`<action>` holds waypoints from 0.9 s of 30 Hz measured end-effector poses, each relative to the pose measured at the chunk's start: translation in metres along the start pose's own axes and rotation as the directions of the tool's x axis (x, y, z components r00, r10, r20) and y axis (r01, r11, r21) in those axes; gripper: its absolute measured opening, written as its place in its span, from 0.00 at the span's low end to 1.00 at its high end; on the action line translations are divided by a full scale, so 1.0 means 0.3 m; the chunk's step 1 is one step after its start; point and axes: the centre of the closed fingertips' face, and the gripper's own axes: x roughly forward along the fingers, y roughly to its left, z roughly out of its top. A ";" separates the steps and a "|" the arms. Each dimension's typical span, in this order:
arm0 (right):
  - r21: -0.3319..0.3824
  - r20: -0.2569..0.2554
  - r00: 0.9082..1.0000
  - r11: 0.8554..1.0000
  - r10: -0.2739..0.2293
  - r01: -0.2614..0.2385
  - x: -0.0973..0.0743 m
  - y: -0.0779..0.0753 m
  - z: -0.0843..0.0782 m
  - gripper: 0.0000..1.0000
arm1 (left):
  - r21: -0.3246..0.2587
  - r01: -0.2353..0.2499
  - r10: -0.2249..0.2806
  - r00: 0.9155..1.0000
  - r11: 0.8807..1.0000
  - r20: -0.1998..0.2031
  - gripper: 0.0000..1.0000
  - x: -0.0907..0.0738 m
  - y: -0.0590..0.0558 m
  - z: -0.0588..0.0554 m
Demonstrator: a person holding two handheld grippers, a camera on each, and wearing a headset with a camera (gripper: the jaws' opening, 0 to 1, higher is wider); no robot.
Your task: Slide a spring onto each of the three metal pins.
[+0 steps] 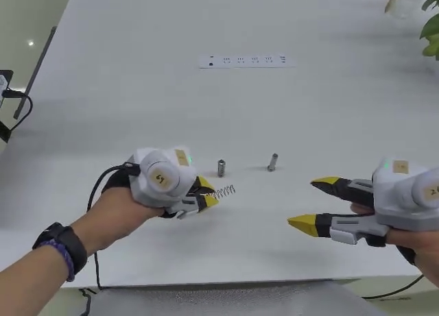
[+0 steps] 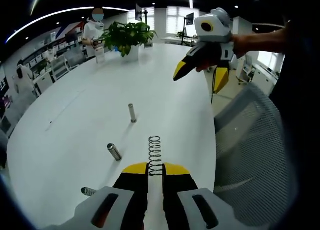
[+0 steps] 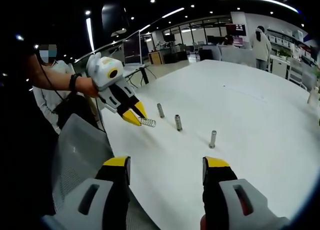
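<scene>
- From the head view, the third pin is hidden behind the left gripper. The left gripper view catches it low on the left, too blurred to tell whether anything sits on it
- The middle pin looks ribbed and thicker, as if a coil were wound round it, but it is too small to be sure. The bare pin beside it stands smooth and upright
- A plant at the far right is cut off by the edge of the head view
- The left gripper's fingers are pinched together on one end of a spring. The rest of the spring sticks straight out past the tips, near the middle pin but not touching it
- I cannot tell whether the left gripper rests on the surface or hangs just over it
- The right gripper has its fingers spread wide with nothing between them. It is off to the right, well apart from the pins
- The near edge of the surface runs just below both grippers, with a mesh chair close against it
- Beyond the pins the surface lies bare as far as a power strip, and there is open room on either side of the row
</scene>
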 end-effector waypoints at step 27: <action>-0.105 -0.024 0.986 0.980 0.167 -0.169 0.096 0.071 0.067 0.44 | 0.099 0.049 -0.055 0.997 0.994 0.054 0.02 -0.017 -0.087 0.135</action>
